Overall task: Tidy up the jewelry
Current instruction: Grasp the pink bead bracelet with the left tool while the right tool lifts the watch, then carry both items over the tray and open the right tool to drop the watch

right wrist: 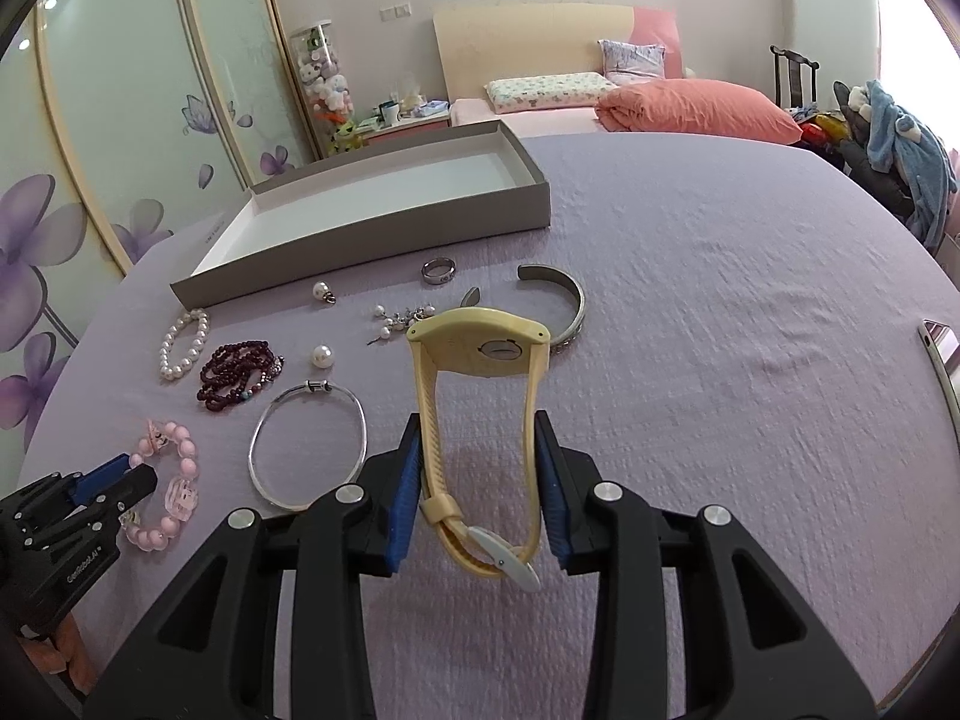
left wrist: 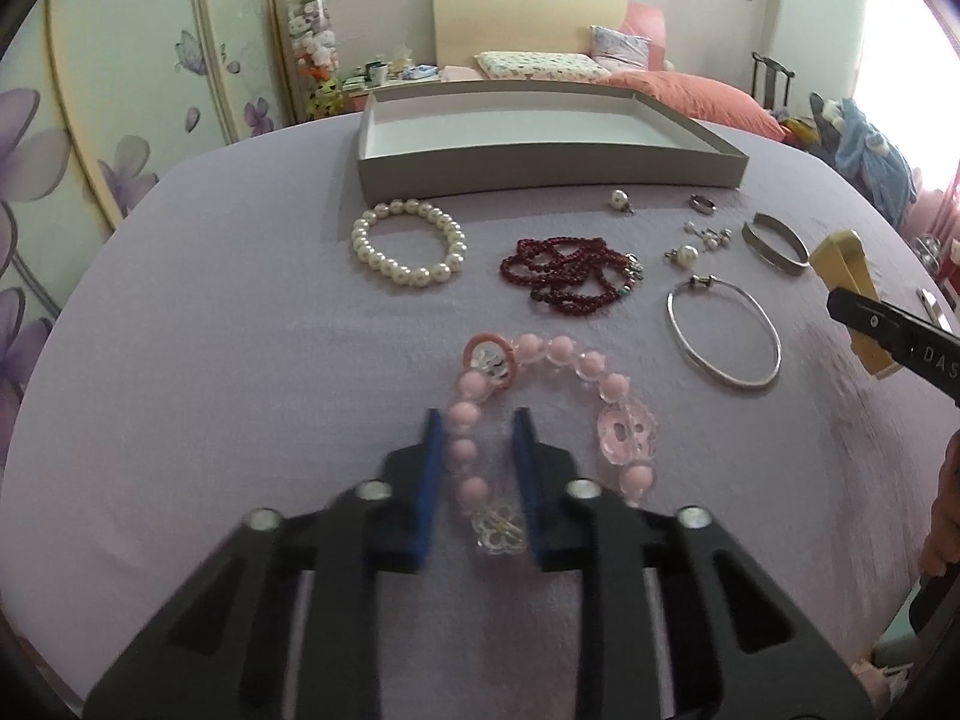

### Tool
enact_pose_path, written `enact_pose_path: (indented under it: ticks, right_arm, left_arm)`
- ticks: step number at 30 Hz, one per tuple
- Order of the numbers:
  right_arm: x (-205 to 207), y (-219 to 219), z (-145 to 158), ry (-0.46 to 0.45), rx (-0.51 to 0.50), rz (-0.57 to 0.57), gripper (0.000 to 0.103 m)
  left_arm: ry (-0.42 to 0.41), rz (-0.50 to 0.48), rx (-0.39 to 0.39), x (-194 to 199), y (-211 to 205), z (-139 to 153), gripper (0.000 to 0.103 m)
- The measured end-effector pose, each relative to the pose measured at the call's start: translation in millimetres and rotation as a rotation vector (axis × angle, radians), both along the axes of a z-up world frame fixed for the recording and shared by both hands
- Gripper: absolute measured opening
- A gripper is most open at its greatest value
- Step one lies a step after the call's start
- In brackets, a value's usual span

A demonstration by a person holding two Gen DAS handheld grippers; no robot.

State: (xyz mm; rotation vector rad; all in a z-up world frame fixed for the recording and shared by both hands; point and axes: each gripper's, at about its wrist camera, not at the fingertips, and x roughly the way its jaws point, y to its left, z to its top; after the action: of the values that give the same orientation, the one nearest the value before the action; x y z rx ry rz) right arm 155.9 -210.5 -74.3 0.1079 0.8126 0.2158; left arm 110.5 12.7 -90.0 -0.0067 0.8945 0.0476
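My left gripper (left wrist: 478, 426) is open, its blue pads on either side of the left strand of a pink bead bracelet (left wrist: 591, 369) that lies on the lilac cloth; the bracelet also shows in the right wrist view (right wrist: 180, 495). My right gripper (right wrist: 477, 435) is shut on the strap of a yellow watch (right wrist: 480, 339) and holds it above the cloth; the watch also shows at the right of the left wrist view (left wrist: 840, 267). An empty grey tray (left wrist: 540, 165) stands at the back; it also shows in the right wrist view (right wrist: 360, 240).
On the cloth lie a white pearl bracelet (left wrist: 408, 240), a dark red bead necklace (left wrist: 570, 276), a thin silver bangle (left wrist: 723, 330), a silver cuff (left wrist: 774, 243), a ring (left wrist: 699, 203), pearl pendants (left wrist: 684, 253) and small earrings (left wrist: 711, 235). A phone (right wrist: 939, 354) lies at the right.
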Motion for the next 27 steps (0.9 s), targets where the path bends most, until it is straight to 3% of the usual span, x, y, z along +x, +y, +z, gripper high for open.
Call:
enact_pose_path:
  ticks: [5, 9, 21, 27]
  right_arm:
    - [-2.3, 0.7, 2.1, -0.005, 0.005, 0.005, 0.036]
    - [-4.7, 1.2, 7.7, -0.024, 0.007, 0.009, 0.036]
    - [-4.7, 4.8, 28.9, -0.089, 0.021, 0.033, 0.036]
    - [-0.1, 8.9, 32.7, -0.095, 0.032, 0.050, 0.036]
  left_arm:
    - [-0.004, -0.037, 0.006, -0.4, 0.4, 0.1, 0.014]
    - [-0.014, -0.041, -0.052, -0.5, 7.7, 4.2, 0.013]
    - [-0.164, -0.100, -0.165, -3.9, 10.2, 60.6, 0.013]
    - [-0.209, -0.124, -0.148, -1.6, 3.1, 77.8, 0.013]
